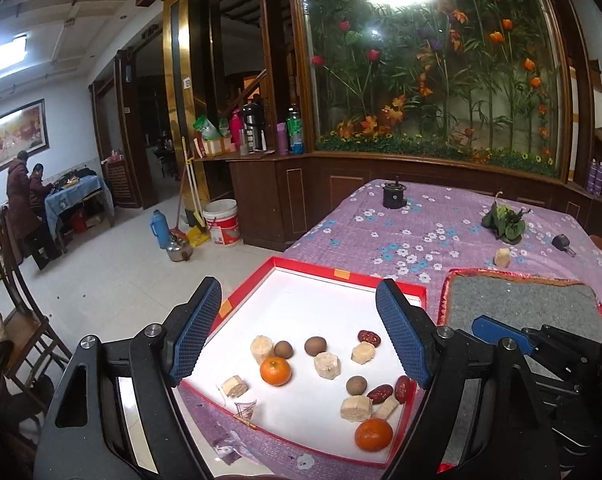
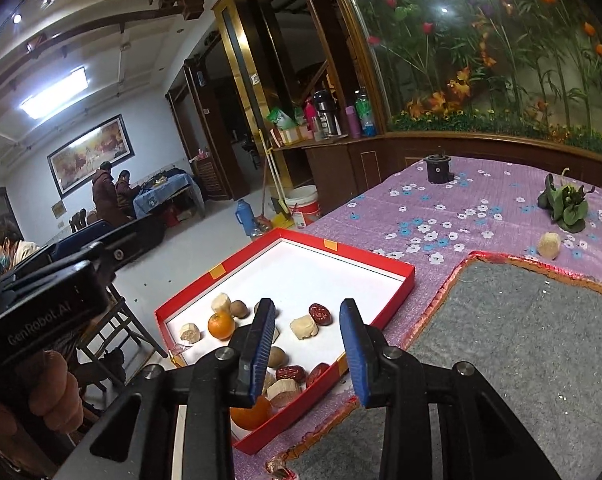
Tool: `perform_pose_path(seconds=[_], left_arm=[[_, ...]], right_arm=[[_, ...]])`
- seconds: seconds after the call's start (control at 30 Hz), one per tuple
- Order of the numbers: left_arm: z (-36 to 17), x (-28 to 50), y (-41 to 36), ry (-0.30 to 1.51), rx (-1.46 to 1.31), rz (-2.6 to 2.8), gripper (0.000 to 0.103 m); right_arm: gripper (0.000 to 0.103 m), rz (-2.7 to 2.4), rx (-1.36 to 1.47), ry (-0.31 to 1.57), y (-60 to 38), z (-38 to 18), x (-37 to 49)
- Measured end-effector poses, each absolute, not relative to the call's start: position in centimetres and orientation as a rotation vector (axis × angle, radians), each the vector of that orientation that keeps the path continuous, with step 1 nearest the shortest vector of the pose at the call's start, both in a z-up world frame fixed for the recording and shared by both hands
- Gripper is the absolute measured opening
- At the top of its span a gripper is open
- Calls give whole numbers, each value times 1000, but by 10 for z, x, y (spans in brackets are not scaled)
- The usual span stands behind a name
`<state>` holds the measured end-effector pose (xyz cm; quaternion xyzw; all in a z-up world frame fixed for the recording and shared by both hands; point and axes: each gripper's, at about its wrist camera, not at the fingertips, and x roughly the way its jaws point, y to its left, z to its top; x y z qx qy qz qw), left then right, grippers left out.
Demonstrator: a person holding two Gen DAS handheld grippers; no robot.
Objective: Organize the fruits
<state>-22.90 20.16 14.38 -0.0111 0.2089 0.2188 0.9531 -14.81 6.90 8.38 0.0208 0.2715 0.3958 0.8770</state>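
Indoors, a purple flowered tablecloth (image 1: 441, 232) covers the table, bearing a red-rimmed white tray (image 1: 301, 304) beside a grey felt mat (image 1: 521, 300). Oranges (image 1: 275, 371), red dates (image 1: 369, 336), brown round fruits (image 1: 315, 346) and pale cut chunks (image 1: 327, 365) lie in the tray; one chunk (image 2: 549, 245) sits apart on the cloth. Both the left gripper (image 1: 301, 336) and the right gripper (image 2: 309, 344) hang released, empty, above the tray. Behind stand a flower-filled glass wall (image 1: 441, 60) and a tiled floor (image 1: 121, 272).

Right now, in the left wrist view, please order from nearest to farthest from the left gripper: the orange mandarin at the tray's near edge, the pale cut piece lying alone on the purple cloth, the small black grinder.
1. Orange mandarin, inside red tray, lower right.
2. Pale cut piece, on cloth, right.
3. Black grinder, far table end.
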Motion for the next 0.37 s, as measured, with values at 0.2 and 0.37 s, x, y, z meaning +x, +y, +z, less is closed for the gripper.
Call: perform_pose_path(seconds=[0.2,0.37], left_arm=[[144,-230,204,421,-34,450,80],[144,-228,203,412,-37,432,80]], right_arm=[[32,819,52,578,70,81,-145],[32,819,52,581,71,81,-144]])
